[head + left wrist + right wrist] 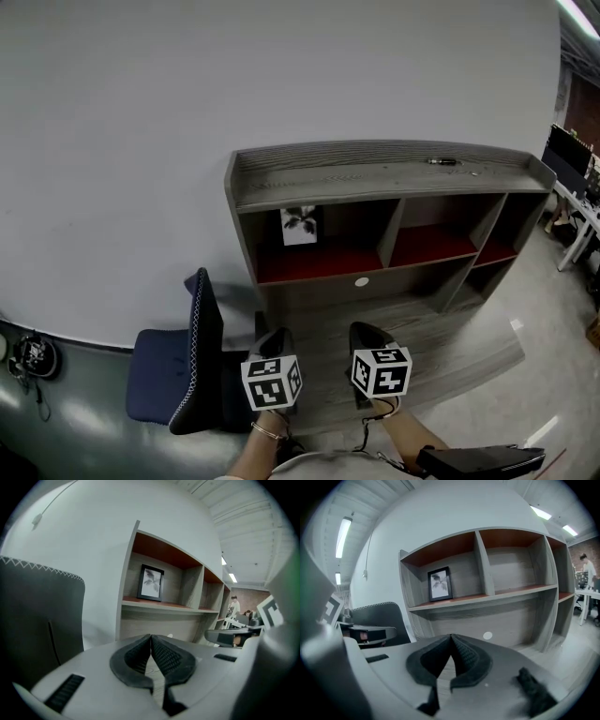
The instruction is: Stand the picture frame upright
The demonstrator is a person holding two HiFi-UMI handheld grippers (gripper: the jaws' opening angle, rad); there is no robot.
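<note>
Left gripper (151, 638) and right gripper (451, 637), jaws pressed together, empty, low before shelf unit (375, 174); picture frame (299, 226) upright in leftmost compartment. Probably light, stiff, glass-fronted: best pinched at side edges.

Open-plan office, padded desk chair (173, 375), monitor (568, 155) on white desk (579, 208), ceiling strip light (343, 537)

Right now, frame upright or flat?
Upright. The picture frame stands on its lower edge in the left compartment of the shelf unit, picture facing out.
</note>
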